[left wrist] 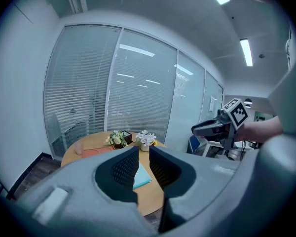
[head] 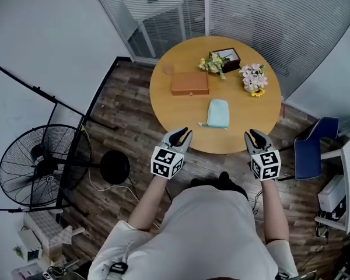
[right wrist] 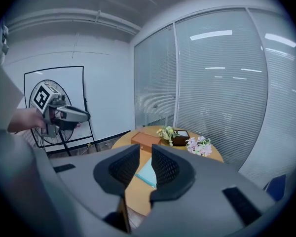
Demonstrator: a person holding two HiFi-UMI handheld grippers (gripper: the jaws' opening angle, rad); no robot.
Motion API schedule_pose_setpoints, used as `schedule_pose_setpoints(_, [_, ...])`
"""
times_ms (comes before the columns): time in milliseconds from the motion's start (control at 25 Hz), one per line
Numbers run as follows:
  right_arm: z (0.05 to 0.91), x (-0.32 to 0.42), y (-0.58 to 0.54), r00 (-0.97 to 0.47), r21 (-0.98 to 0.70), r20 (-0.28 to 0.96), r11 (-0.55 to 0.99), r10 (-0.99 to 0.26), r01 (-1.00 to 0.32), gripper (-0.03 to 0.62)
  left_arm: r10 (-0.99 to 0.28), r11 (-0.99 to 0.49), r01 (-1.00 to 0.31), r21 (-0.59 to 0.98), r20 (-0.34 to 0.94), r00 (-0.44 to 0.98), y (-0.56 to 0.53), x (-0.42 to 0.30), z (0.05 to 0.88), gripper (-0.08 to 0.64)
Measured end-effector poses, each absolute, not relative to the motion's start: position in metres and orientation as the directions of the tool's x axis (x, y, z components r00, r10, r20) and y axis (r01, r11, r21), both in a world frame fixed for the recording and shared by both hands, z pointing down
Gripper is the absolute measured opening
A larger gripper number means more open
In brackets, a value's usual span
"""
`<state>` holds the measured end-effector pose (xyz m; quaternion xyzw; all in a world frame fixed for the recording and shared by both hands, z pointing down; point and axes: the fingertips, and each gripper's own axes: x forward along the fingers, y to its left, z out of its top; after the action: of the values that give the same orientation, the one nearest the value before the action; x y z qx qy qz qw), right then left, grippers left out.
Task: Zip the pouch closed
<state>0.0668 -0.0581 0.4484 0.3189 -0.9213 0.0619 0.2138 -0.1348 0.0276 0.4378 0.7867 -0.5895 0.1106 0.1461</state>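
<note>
You had yet to reach in: left gripper (head: 184,131) and right gripper (head: 252,133) hung empty, jaws slightly parted, short of the pouch (head: 218,113), which likely needed pinning and zipping next.

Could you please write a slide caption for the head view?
Start pose: left tongs and right tongs open, short of the table; pouch untouched.
</note>
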Motion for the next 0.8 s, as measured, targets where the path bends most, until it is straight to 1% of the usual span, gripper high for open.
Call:
schedule_pose_setpoints(280, [0.419,0.082,-0.068,-0.751,0.017,0.351,0.805,-0.560,-0.592,0.074,-0.923,-0.232,-0.968,0.091,0.293,0.249,0.025,-0.120,0.408,0.057])
schedule_pose_setpoints(640, [0.398,0.100,-0.085,-0.794,0.021,0.319,0.841,-0.518,-0.540,0.062,-0.946,-0.180,-0.978,0.109,0.253,0.202,0.018,-0.101,0.385,0.057])
schedule_pose_setpoints(800, [0.396,0.102,-0.086,-0.801,0.034,0.312,0.849,-0.511,-0.528,0.039,-0.952,-0.163,-0.981,0.106,0.245,0.185,0.018,-0.099,0.381,0.056])
